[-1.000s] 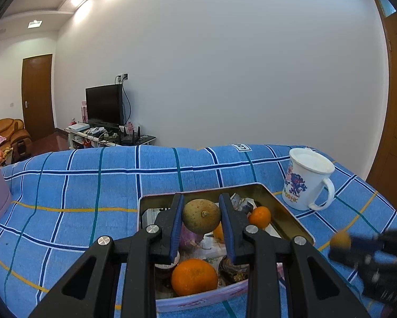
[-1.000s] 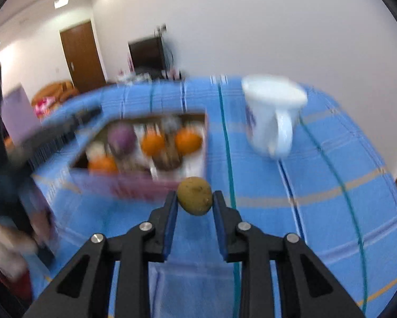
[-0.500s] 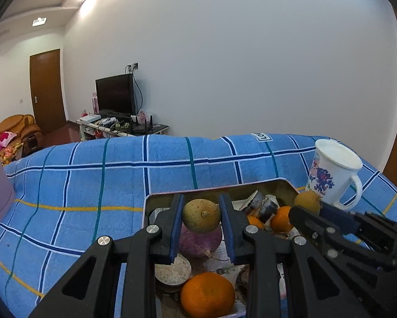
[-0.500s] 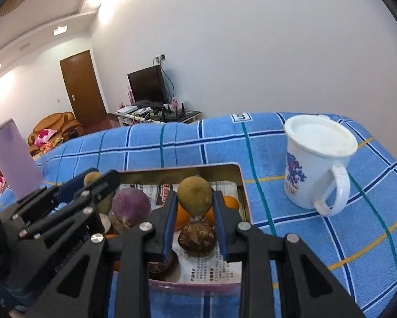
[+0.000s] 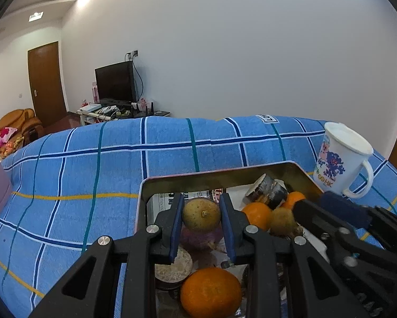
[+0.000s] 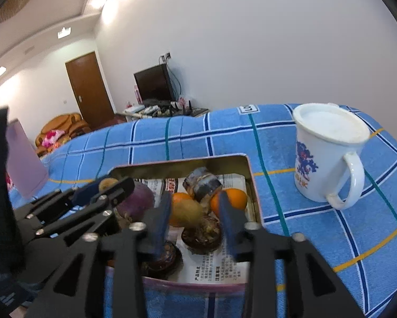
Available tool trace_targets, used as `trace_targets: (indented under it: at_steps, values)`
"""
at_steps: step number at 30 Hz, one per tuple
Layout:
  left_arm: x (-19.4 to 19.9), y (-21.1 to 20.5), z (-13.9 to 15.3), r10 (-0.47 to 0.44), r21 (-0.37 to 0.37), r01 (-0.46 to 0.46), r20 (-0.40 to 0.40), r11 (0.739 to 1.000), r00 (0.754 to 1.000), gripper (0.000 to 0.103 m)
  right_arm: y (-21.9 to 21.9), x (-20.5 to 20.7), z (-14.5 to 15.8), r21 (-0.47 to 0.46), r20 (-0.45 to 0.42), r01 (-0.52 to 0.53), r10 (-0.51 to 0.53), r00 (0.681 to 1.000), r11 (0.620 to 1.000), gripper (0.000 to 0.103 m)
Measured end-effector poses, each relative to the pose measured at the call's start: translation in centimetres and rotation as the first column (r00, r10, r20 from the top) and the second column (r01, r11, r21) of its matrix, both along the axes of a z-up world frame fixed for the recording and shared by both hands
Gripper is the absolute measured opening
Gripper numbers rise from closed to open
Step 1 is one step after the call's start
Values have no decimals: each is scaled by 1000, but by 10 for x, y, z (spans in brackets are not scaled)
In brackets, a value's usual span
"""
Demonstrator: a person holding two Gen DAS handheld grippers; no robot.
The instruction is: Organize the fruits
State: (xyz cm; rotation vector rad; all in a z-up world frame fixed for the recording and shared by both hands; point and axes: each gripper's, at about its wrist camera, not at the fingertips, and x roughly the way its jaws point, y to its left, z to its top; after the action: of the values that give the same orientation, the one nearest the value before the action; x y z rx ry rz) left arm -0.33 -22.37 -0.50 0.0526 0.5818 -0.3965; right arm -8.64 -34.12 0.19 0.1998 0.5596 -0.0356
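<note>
**Two grippers over the fruit tin**

Blue checked cloth point(image 5: 97, 175) covers the surface, and everything is placed here against the open metal tin point(image 5: 251, 175) that stands on it.

At the tin's near end, seen from the left wrist, lies a large orange point(image 5: 210, 292), with a round cut brown piece point(image 5: 173, 265) just to its left. Above the tin's near half the left gripper point(image 5: 201, 218) is clamped on a yellow-brown round fruit point(image 5: 201, 216), both blue pads pressing its sides; a purple bulb point(image 5: 201, 235) sits in the tin beneath it.

Over the tin's right half the right gripper point(image 6: 193, 217) has its jaws parting. A brownish oval fruit point(image 6: 186, 212) lies between them on the tin's contents, and the pads stand clear of it, though the left pad is blurred and a last touch may remain. Two dark brown lumps point(image 6: 202, 234) rest on printed paper point(image 6: 214, 267) lining the tin below that fruit. Two smaller oranges point(image 6: 230, 197) and a grey-brown rolled object point(image 6: 203, 182) lie toward the tin's far end.

Right of the tin, apart from it, stands a white mug point(image 6: 328, 153) with a blue print, handle toward the camera. Left of the tin is a pale purple container point(image 6: 23, 161). Beyond the tin, past the cloth's far edge, a television point(image 5: 115, 82) sits against the white wall, a brown door point(image 5: 46, 82) further left.
</note>
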Motion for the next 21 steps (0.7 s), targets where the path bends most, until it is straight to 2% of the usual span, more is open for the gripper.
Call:
trace_targets:
  at_steps: [1,4,6,8,12,19,20,21]
  values:
    - [0,1,0,2,-4,-2,1,1000,1000,29,-5,-4,1,20,15,18,-19,1000,1000,65]
    - [0,1,1,0,-5,0,1,1000,1000,29,-16,-15,5,95,71,32,-39,997,995,76]
    - [-1,1,1,-6,-7,6,6,1000,1000,29,-20,-21,8,114,106,49,-61,993,992,80]
    - [-3,1,3,-9,-7,9,15,1000,1000,29,-19,-29,13,102,145,76,-91,985,992,83]
    - [-3,0,2,-9,-4,9,17,1000,1000,29,-14,-41,21,61,208,130,-140,968,990,99]
    - [-11,-1,3,-11,-3,11,42,1000,999,29,-10,-55,29,29,285,210,-210,935,977,103]
    - [-12,-1,4,-12,-8,13,45,1000,999,33,-11,-56,29,36,293,209,-210,933,977,103]
    - [-14,0,5,-13,-12,14,52,1000,999,44,-12,-58,30,41,299,211,-213,930,977,103]
